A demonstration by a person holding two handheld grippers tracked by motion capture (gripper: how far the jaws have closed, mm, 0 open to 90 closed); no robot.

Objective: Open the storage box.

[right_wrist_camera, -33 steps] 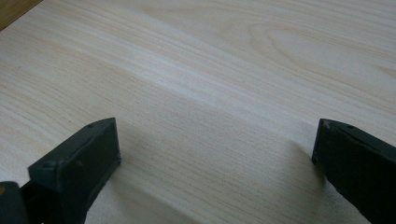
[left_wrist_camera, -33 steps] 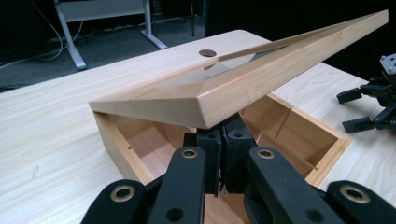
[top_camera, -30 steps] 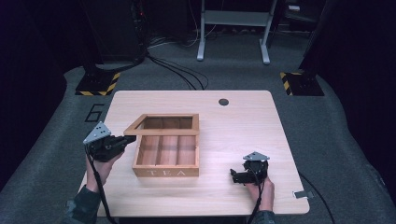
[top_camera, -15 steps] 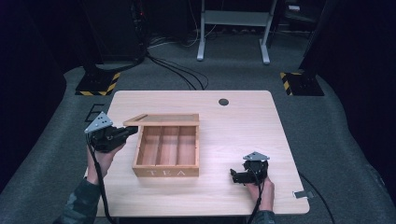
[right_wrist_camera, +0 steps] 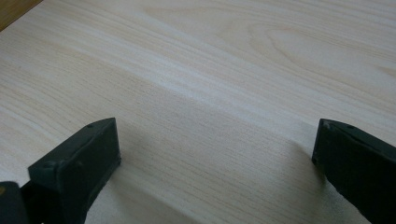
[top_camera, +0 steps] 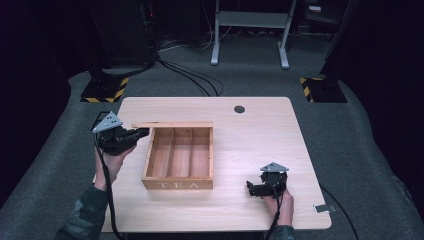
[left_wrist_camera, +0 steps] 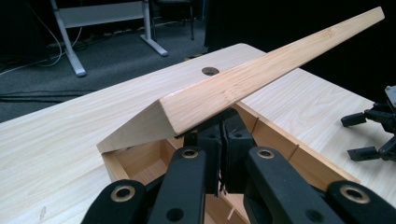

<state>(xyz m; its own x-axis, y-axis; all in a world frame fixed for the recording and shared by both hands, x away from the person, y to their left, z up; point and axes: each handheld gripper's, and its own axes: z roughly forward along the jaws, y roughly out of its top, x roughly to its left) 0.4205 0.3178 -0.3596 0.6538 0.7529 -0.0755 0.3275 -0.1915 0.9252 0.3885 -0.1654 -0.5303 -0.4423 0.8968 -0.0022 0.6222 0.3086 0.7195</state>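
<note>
Two grippers work around one wooden box, which sits left of centre on the tabletop and serves as the landmark throughout. Your left gripper is at the box's far left corner; its jaws are pressed together, with nothing visibly pinched between them, and their tips are tucked under the raised lid, propping it from below. Your right gripper rests on the tabletop well to the right of the box's front, jaws spread, bare wood between them in the right gripper view.

Progress: opening the box appears to be the work in hand, and it looks well begun. The lid is lifted clear of the front and side walls, tilted up on its rear edge, and three empty compartments separated by two dividers show inside. Left to do, by this reading: swing the lid the rest of the way back until it stays open unaided, then free your left jaws.

Writing: the box's front wall carries the word "TEA" in pale capitals. No other label or brand is legible.
</note>
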